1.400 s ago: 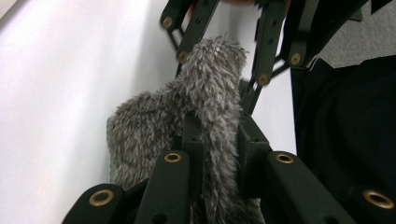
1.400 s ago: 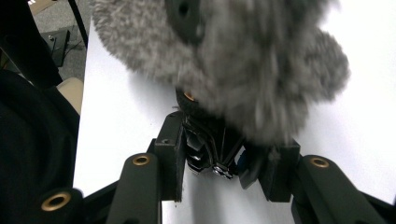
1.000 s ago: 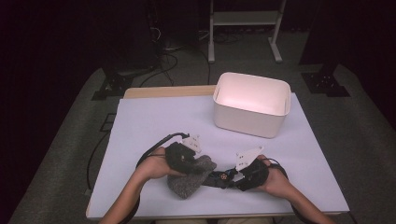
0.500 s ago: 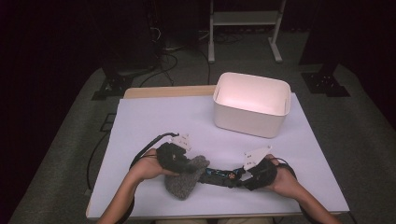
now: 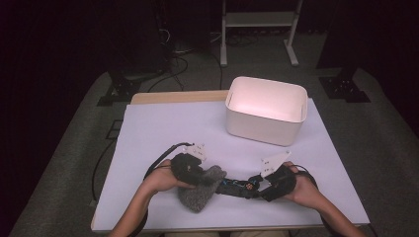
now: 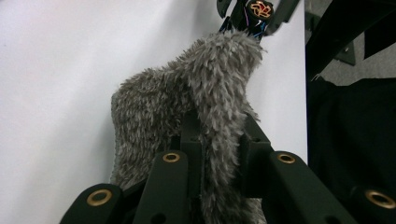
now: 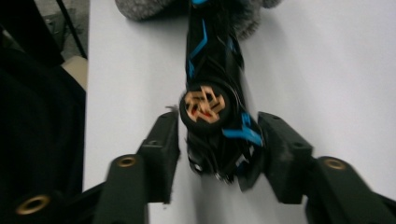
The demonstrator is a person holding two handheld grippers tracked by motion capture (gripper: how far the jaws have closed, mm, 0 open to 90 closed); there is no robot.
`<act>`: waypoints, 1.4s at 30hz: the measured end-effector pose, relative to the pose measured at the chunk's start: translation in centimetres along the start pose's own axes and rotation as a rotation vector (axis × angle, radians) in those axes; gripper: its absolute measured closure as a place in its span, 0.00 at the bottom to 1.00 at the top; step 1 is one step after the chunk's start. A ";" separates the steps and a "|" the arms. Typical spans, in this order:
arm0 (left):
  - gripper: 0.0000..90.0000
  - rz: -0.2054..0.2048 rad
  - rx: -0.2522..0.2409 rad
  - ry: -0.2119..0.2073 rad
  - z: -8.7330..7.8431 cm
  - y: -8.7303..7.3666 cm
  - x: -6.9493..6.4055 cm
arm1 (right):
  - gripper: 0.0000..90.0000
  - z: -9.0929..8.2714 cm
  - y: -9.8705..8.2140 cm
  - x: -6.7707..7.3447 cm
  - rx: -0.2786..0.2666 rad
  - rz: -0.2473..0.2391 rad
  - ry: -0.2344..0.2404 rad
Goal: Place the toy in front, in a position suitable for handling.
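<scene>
Now | left tool (image 6: 219, 154) pinching grey furry cover (image 6: 196, 102) | right tool (image 7: 217, 149) spreading, jaws off black-blue rod (image 7: 212, 70) | orange emblem, unreadable

Right gripper (image 5: 258, 183) drawn back rightward along the worktop (image 5: 163, 128), fingers (image 7: 161, 140) just opening around the black-and-blue tube (image 7: 212, 88), furry grey cover (image 5: 200, 190) settling lower.

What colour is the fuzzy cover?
Grey, the fuzzy cover shows best in the left gripper view.
</scene>
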State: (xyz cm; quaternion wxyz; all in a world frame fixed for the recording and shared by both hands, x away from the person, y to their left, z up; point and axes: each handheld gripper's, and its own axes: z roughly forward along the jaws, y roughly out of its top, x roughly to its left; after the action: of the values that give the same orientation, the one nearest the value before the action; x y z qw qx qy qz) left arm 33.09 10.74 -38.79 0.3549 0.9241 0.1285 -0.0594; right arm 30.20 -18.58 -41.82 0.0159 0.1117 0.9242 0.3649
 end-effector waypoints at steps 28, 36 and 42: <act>0.85 0.026 -0.030 -0.032 1.1 0.6 -0.3 | 0.62 4.3 5.7 0.5 0.202 -0.096 -0.030; 0.84 0.024 -0.043 -0.050 1.0 -0.1 0.1 | 0.63 3.7 5.1 0.9 0.196 -0.112 -0.055; 0.84 0.007 -0.032 -0.058 1.9 -0.3 0.3 | 0.62 3.0 4.5 0.7 0.220 -0.093 -0.044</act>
State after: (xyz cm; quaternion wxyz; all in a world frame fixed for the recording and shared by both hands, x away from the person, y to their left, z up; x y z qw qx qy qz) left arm 33.25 9.74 -40.43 0.3733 0.9167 0.1161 -0.0828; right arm 30.77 -13.24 -40.93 0.0408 0.0779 0.9623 0.2574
